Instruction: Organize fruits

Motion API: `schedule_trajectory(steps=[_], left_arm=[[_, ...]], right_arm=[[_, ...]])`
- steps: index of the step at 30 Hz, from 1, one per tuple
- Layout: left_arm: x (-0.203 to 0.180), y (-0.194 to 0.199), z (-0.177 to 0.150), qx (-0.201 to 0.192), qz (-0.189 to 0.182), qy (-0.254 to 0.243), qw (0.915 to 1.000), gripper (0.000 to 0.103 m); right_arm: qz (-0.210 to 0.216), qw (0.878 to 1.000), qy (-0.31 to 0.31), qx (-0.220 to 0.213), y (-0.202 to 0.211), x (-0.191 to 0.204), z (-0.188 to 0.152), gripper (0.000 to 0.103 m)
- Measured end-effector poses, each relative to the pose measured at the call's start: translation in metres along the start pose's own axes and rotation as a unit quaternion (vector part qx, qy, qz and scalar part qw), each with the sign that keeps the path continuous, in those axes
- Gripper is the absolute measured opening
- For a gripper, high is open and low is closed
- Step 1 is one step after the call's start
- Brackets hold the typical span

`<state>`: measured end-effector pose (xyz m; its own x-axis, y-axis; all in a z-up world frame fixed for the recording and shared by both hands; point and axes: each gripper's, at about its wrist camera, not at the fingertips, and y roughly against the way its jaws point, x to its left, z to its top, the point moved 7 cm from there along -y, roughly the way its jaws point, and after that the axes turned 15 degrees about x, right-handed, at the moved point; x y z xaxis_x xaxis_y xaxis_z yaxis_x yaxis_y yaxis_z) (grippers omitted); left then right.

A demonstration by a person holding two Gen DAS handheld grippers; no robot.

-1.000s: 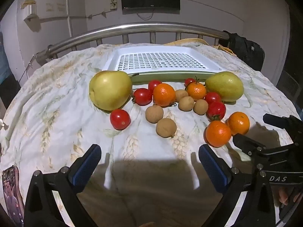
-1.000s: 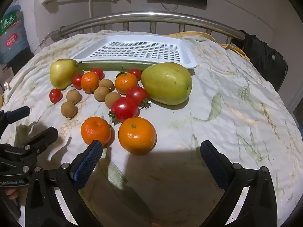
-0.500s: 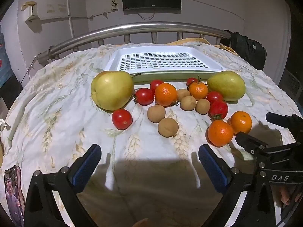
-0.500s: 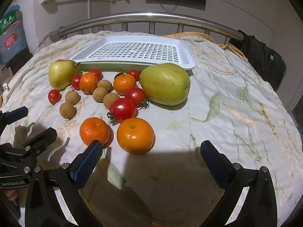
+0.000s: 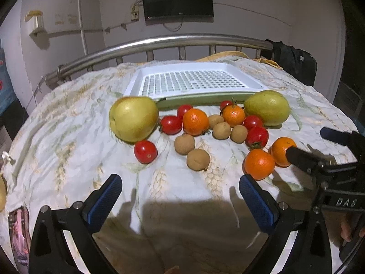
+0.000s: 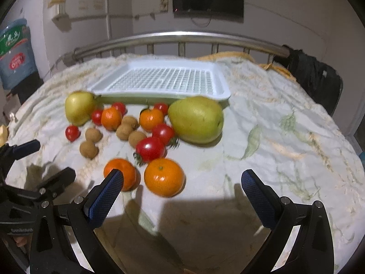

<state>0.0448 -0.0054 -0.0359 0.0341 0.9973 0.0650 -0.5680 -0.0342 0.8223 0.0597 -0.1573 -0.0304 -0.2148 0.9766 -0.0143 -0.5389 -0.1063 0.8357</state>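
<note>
the fruit lies loose on a bed [image 5: 68, 123] covered with a leaf-print sheet, all of it just in front of a white slotted tray [image 5: 191, 83] that sits near the metal headrail [image 5: 159, 43]; nothing is in the tray. a yellow pear [image 5: 133, 118] marks the left end of the cluster and a green pear [image 5: 267, 107] the right end, the yellow one's stem reaching to the tray's front rim. between them sit red tomatoes [image 5: 171, 124], two oranges [image 5: 195, 121] and several brown longans [image 5: 198, 159], some touching. two more oranges lie nearest the right side, one [image 5: 259, 164] just beside the other [image 5: 281, 151]. the left hand-held gripper [image 5: 180, 202] hovers low over bare sheet in front of the fruit, its blue-padded fingers spread wide and holding nothing. the right hand-held gripper [image 6: 182, 193] is likewise spread and empty, and in its own view the near orange [image 6: 164, 177] lies between its fingers and a little ahead of them, while its left pad [image 6: 103, 195] overlaps the second orange [image 6: 119, 173]; whether it touches is unclear. seen from the left wrist, one of the right gripper's dark fingers crosses in front of the far orange. a black screen [image 5: 178, 0] hangs on the wall behind, and a black bag [image 5: 294, 61] hangs at the rail's right end
</note>
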Motion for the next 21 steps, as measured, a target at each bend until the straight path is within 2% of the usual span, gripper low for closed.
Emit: schedule_trajectory(steps=[5,7,10,16,21], left_arm=[[0.004,0.014,0.007,-0.045,0.023,0.004,0.9987,0.103],[0.009,0.022,0.01,-0.069,0.031,0.015,0.997,0.103],[0.011,0.03,0.011,-0.095,0.023,0.026,0.9948,0.103],[0.009,0.032,0.01,-0.101,0.027,0.019,0.9944,0.103],[0.011,0.036,0.009,-0.11,0.019,0.024,0.9935,0.103]], right_arm=[[-0.01,1.0,-0.014,-0.018,0.004,-0.006,0.005,0.103],[-0.01,0.999,-0.017,-0.041,0.011,-0.007,0.007,0.103],[-0.007,0.996,-0.015,-0.087,0.024,-0.006,0.01,0.103],[0.003,0.997,-0.006,-0.076,0.02,-0.003,0.009,0.103],[0.018,0.996,-0.015,-0.089,0.025,-0.006,0.005,0.103]])
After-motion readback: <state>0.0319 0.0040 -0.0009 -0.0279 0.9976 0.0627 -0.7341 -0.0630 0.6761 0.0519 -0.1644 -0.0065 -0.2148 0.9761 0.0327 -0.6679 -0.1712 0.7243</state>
